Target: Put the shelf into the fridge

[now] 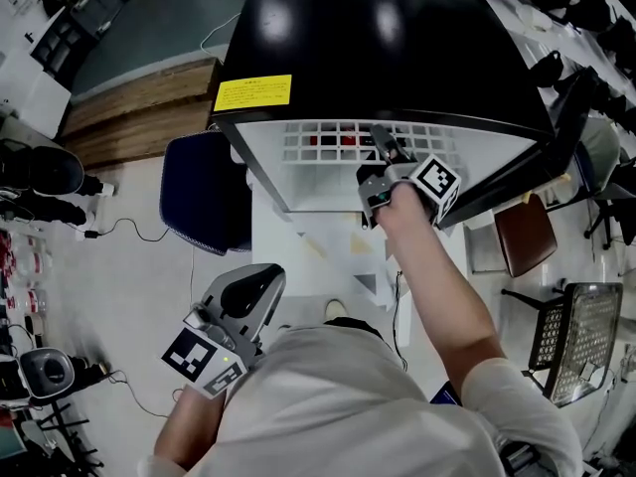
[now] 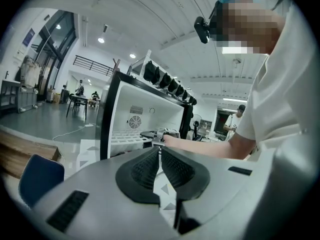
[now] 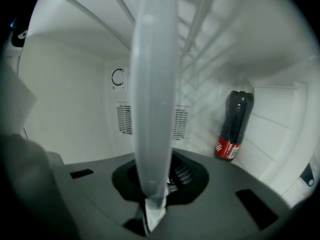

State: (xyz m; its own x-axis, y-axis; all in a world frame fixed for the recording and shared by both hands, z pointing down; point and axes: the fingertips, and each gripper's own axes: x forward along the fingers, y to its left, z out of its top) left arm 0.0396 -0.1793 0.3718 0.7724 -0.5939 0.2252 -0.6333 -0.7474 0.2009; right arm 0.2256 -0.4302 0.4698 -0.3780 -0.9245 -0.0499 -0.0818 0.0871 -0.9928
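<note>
A black fridge (image 1: 378, 38) stands open in front of me, seen from above in the head view. The white wire shelf (image 1: 328, 142) lies level inside it. My right gripper (image 1: 383, 152) reaches into the opening and is shut on the shelf's front rail (image 3: 152, 84), which runs up between its jaws in the right gripper view. A dark cola bottle (image 3: 234, 124) stands in the fridge's inner corner. My left gripper (image 1: 248, 291) hangs low by my body, shut, nothing in it (image 2: 160, 151). From there I see the shelf (image 2: 125, 135) in the fridge.
The fridge door (image 1: 517, 177) swings open to the right. A blue chair seat (image 1: 199, 192) stands left of the fridge and a brown chair (image 1: 525, 235) to its right. A wire basket (image 1: 581, 336) sits further right. Cables trail on the floor at left.
</note>
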